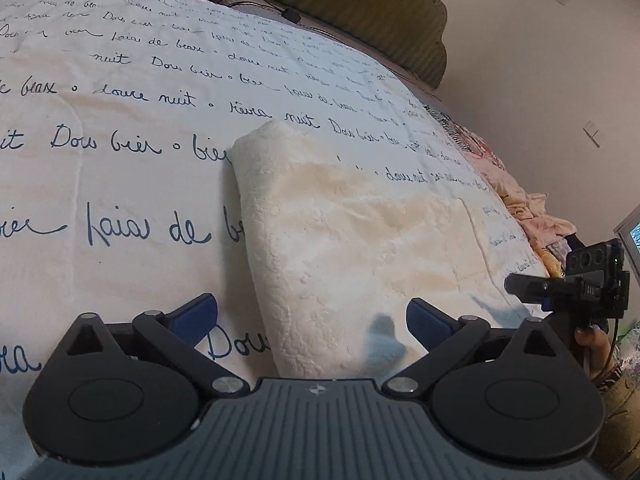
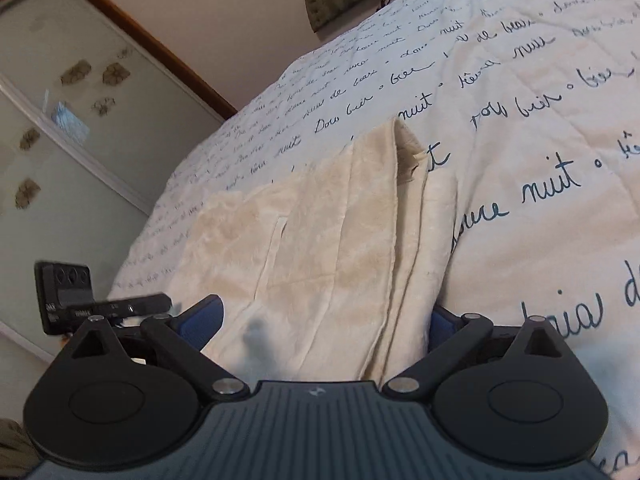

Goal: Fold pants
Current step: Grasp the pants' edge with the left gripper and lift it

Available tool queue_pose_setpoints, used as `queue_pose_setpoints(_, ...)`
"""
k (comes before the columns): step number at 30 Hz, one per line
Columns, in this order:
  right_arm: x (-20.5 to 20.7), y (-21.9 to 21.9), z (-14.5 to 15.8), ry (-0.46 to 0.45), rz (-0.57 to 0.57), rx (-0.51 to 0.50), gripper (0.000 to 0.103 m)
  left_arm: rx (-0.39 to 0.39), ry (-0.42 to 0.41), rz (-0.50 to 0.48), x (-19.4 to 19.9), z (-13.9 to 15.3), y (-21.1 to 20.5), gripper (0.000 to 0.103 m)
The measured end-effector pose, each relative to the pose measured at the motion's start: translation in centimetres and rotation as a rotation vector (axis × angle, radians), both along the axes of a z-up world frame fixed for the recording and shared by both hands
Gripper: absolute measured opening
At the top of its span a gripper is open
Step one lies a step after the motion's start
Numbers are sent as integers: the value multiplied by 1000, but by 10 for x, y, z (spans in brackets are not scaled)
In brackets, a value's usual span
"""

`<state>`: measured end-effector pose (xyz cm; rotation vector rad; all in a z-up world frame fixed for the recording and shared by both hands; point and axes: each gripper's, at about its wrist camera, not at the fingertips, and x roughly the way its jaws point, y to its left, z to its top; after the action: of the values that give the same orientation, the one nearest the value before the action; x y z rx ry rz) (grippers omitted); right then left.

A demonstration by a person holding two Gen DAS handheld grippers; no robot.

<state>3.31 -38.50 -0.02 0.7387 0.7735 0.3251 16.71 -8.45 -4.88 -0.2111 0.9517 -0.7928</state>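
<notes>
The cream pants (image 1: pixel 340 240) are lying folded on a white bedspread (image 1: pixel 120 184) printed with dark handwriting. The left gripper (image 1: pixel 312 320) is hovering at their near end with its blue fingers (image 1: pixel 196 316) spread wide; the cloth is sitting between them, nearer the right finger. The right gripper (image 2: pixel 326 322) is likewise standing wide at the near end of the pants (image 2: pixel 320 248), whose stacked edges are running toward its right finger, which the cloth is partly hiding, so contact there is hard to judge. A green headboard (image 1: pixel 360 4) is standing beyond the bed.
</notes>
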Motion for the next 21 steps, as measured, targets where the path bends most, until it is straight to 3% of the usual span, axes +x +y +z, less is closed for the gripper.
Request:
queue_pose_setpoints(3, 15, -12, -7, 6, -4, 95, 103, -32, 29, 11, 11, -3, -4, 103)
queue_pose_setpoints(7, 25, -4, -3, 6, 26, 56, 103, -91, 97, -20, 19, -5, -13, 99)
queue_pose_setpoints(9, 23, 1, 1, 3, 12, 9, 99, -97, 90, -50, 14, -4, -19, 86)
queue_pose_setpoints(10, 21, 4, 3, 16, -6, -27, 80, -70, 60, -42, 10, -2, -22, 76)
queue_pose_setpoints(11, 18, 7, 7, 34, -35, -81, 50, -19, 10, -36, 3, 0, -25, 67)
queue_pose_setpoints(12, 15, 7, 8, 45, -67, -103, 46, 17, -29, -34, -1, 1, -27, 49)
queue_pose_setpoints(16, 3, 9, 11, 14, -114, -62, 27, 7, -79, -18, -9, 9, -20, 19)
queue_pose_setpoints(17, 1, 11, 15, 1, -118, -70, 21, -1, -89, -15, -11, 12, -18, 16)
queue_pose_setpoints(19, 0, 20, 29, -34, -121, -78, 19, -13, -128, -11, -17, 20, -14, 8)
queue_pose_setpoints(21, -1, 29, 46, -77, -107, -97, 18, -26, -174, -6, -26, 30, -10, 7)
